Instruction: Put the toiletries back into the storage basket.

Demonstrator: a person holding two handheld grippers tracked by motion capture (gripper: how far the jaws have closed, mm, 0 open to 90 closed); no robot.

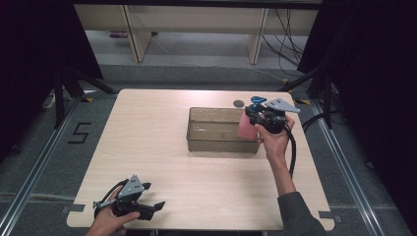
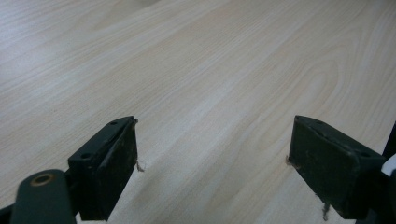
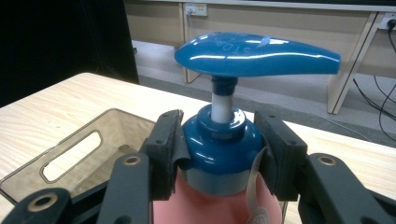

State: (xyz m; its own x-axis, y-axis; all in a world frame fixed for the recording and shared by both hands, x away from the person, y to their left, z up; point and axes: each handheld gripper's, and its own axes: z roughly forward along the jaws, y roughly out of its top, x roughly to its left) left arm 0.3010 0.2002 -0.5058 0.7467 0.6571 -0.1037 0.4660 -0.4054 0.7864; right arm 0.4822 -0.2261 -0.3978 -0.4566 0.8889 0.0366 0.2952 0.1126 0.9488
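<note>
Right gripper (image 1: 256, 121): clamped on the pink pump bottle (image 3: 219, 140), at the clear bin's (image 1: 216, 132) right end.
Left gripper (image 2: 212, 163): jaws apart, near the table's (image 1: 162, 142) front-left corner.

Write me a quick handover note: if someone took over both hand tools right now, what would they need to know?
Right gripper: shut on the blue collar of the pink pump bottle, held upright at the right end of the clear plastic bin.
Left gripper: open, holding nothing, low over the table at its near left corner.
Done: the bottle is picked up and brought to the bin.
Left: it looks bound for the bin, so probably lower it in and let go. Whether its base is already inside the bin is hard to tell.
</note>
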